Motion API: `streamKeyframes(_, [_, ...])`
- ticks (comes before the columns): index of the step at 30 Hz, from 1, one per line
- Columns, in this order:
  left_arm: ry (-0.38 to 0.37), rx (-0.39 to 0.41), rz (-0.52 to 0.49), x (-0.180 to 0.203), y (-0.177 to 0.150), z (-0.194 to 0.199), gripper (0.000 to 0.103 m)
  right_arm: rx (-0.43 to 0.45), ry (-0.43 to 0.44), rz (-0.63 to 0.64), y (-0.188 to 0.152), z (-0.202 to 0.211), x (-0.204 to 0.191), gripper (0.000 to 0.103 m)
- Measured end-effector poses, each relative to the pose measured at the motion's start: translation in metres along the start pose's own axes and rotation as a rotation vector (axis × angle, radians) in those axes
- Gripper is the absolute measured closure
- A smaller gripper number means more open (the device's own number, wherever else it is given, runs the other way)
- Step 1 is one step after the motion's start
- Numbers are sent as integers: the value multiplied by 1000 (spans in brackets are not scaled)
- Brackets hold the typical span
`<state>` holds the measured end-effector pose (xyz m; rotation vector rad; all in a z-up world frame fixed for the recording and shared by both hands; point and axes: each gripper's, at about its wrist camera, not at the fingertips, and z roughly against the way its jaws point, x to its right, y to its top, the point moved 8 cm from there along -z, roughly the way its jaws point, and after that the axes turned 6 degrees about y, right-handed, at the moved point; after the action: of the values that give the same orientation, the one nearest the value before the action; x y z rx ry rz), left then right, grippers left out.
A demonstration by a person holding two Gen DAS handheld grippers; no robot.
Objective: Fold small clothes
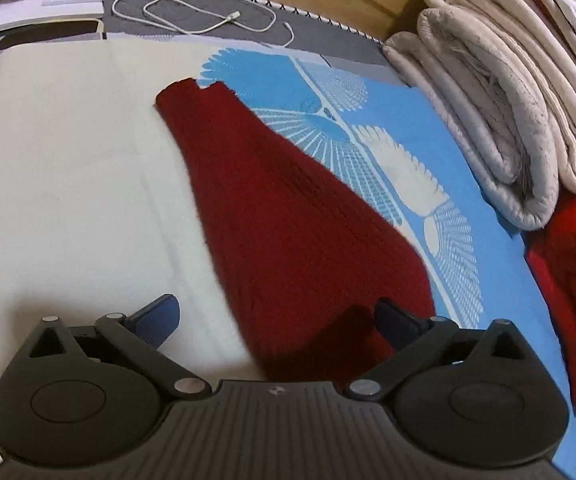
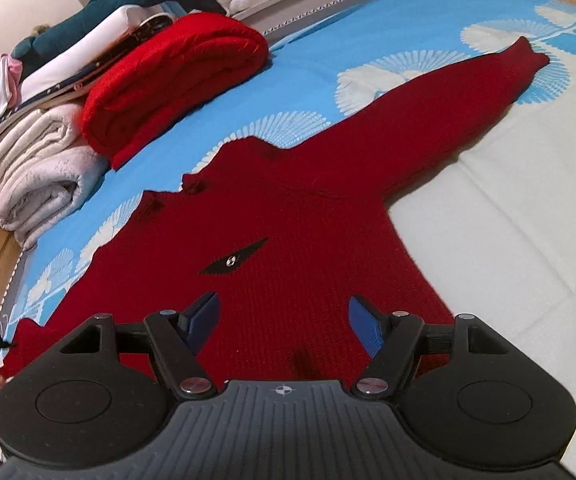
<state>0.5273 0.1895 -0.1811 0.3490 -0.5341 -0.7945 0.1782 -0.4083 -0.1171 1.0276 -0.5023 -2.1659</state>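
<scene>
Dark-red knitted small sweater (image 2: 288,240) lay spread flat across the blue-and-cream patterned bedspread (image 2: 328,40), under the wide-open, empty right gripper (image 2: 283,320) and left gripper (image 1: 275,320); best folded by pinching the far sleeve cuff (image 1: 191,92) and drawing it squarely inward over the body.

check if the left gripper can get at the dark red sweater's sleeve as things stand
Probably yes: the left gripper is open above the dark red knitted sweater's sleeve, which lies flat with nothing on top.
</scene>
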Motion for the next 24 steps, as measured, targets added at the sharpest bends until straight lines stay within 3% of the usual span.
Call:
streamKeyframes(2, [-10,1,6,5,2,-2,1,-7,-4,13,-2,-3,-2,30])
streamKeyframes(3, [-26,1,14,7,4,-1,8,-12,-3,20,-3,-4,-3,30])
streamKeyframes(4, [-44,1,28,8,6,2,55,-14,-3,27,-4,-4,-4,30])
streamKeyframes(5, [-31,-19,30,9,9,4,89,-13,-4,33,-5,-4,-4,30])
streamKeyframes(7, [-17,-40,49,9,17,16,90,-8,-4,48,-4,-2,-5,30])
streamKeyframes(9, [-8,29,9,20,27,50,90,6,-5,57,-2,1,-5,30])
streamKeyframes(13, [-121,221,-246,100,11,144,90,17,11,53,1,9,-7,31])
streamKeyframes(16, [-289,279,-502,186,-59,209,93,15,24,67,-1,12,-10,31])
streamKeyframes(18, [-475,239,-757,240,-146,245,91,15,24,79,-1,14,-11,31])
streamKeyframes(19, [-546,206,-898,256,-193,256,79,17,19,83,-1,15,-10,31])
streamKeyframes(20, [-577,181,-1065,266,-244,261,50,16,16,83,0,16,-9,31])
streamKeyframes(21, [-545,184,-1165,266,-280,258,32,13,14,80,0,16,-7,31])
streamKeyframes(22, [-497,205,-1234,262,-306,252,7,10,9,72,1,17,-3,31])
streamKeyframes(24, [-450,248,-1334,241,-338,237,3,9,3,53,3,19,4,31])
